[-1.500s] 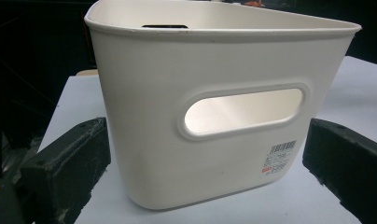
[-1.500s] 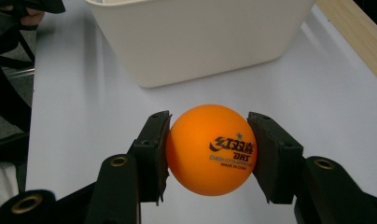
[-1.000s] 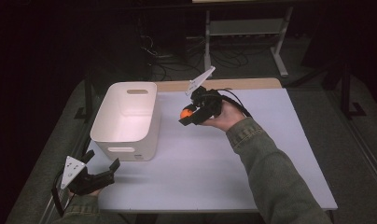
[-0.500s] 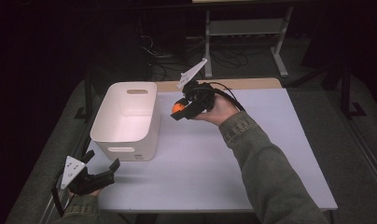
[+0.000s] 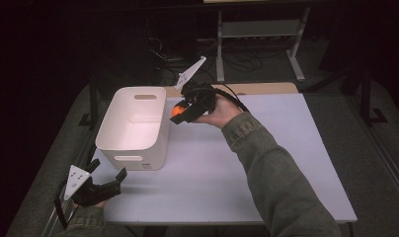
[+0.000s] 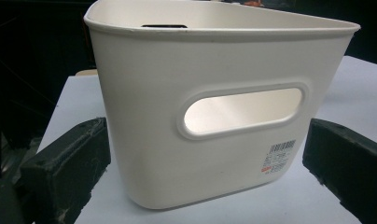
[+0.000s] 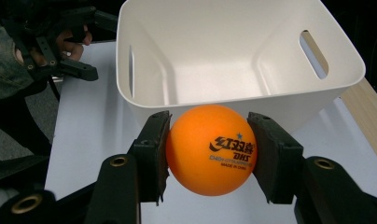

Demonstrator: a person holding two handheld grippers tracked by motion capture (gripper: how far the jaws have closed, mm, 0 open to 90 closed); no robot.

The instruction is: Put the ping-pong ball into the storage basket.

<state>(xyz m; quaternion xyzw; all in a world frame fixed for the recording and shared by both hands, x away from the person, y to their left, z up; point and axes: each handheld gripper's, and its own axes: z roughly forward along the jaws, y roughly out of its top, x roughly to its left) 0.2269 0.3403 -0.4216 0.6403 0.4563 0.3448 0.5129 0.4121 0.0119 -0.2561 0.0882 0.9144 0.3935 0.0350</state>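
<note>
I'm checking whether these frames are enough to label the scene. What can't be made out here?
- Bin floor: the high view's near wall hides part of it; in the right gripper view the near rim cuts off its front strip.
- Barcode label on the bin, left gripper view: print too small to read.
- Ball: its sides are covered by the right gripper's pads.
- Left gripper, high view: dark, jaw gap unclear.

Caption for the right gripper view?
Right claw grips an orange ball just outside the white bin.
</note>
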